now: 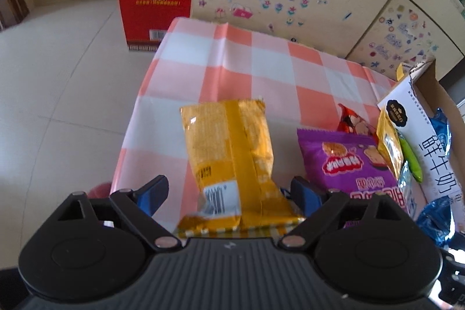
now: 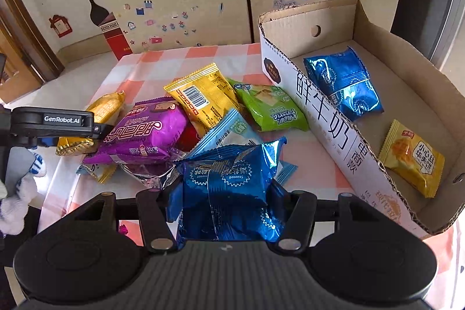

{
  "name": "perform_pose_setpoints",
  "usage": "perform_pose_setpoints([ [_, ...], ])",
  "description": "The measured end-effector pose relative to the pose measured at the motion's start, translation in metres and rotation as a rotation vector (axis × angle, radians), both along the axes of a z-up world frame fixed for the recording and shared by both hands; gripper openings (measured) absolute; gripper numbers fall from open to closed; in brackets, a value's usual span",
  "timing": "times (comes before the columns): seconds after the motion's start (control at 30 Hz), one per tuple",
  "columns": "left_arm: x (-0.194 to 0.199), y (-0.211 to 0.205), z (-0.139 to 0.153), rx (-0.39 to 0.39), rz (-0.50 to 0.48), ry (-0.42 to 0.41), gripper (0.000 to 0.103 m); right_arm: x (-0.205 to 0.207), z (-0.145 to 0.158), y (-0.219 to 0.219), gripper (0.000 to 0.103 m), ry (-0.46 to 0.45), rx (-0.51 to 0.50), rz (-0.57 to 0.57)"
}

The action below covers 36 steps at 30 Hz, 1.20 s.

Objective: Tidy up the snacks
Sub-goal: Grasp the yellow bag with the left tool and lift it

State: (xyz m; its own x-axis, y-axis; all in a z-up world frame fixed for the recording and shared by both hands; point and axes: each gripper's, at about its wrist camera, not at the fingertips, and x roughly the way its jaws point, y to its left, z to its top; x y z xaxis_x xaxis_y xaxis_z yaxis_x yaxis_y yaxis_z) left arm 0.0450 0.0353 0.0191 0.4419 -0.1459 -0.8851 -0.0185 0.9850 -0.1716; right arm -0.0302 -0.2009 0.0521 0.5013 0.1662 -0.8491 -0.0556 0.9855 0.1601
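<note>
— Where is the box lying from you?

— The cardboard box is sitting to my right on the checked surface, its long axis running away from me. My right gripper is the nearer one; the printed wall is just beside it.

— And what's in each gripper?

— The right is squeezing a blue seaweed packet, fingers closed partway onto its sides. My left gripper is standing wide, an orange packet lying lengthwise between the fingers. I'm not seeing either pad pressing it.

— The pile?

— Purple packet and others are crowding the middle, outside the box.
</note>
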Motion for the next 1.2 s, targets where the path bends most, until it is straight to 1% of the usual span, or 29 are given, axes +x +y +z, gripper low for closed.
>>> perform_pose_setpoints([
  [0.1,0.002,-0.006,0.000,0.028,-0.032,-0.032,0.088,0.001,-0.001,0.001,0.064,0.006,0.013,-0.006],
  [0.13,0.003,-0.007,-0.001,0.032,-0.043,-0.039,0.083,0.001,-0.002,0.001,0.064,0.007,0.013,-0.007],
  [0.17,0.004,-0.009,-0.002,0.034,-0.055,-0.042,0.075,0.001,-0.002,0.001,0.064,0.007,0.012,-0.005],
  [0.23,0.006,-0.012,-0.005,0.038,-0.066,-0.035,0.068,0.001,-0.003,0.001,0.064,0.010,0.014,-0.004],
  [0.33,0.006,-0.012,-0.007,0.033,-0.077,-0.033,0.051,0.002,-0.004,0.001,0.064,0.014,0.011,-0.006],
  [0.37,0.005,-0.013,-0.006,0.035,-0.084,-0.041,0.049,0.003,-0.004,0.001,0.064,0.013,0.010,-0.007],
  [0.5,0.000,-0.013,0.002,0.011,-0.101,-0.068,0.048,0.003,-0.002,0.002,0.064,0.003,0.012,-0.006],
  [0.63,-0.007,-0.016,0.016,0.044,-0.123,-0.142,0.048,0.002,0.001,0.002,0.064,-0.015,0.009,-0.001],
  [0.77,-0.011,-0.023,0.028,0.041,-0.158,-0.196,0.048,0.004,0.005,0.001,0.064,-0.032,0.009,-0.008],
  [1.0,-0.021,-0.042,0.044,0.057,-0.224,-0.273,0.048,0.005,0.012,-0.003,0.064,-0.059,0.003,-0.029],
  [1.2,-0.026,-0.055,0.052,0.057,-0.258,-0.313,0.048,0.007,0.022,-0.009,0.064,-0.100,0.000,-0.050],
])
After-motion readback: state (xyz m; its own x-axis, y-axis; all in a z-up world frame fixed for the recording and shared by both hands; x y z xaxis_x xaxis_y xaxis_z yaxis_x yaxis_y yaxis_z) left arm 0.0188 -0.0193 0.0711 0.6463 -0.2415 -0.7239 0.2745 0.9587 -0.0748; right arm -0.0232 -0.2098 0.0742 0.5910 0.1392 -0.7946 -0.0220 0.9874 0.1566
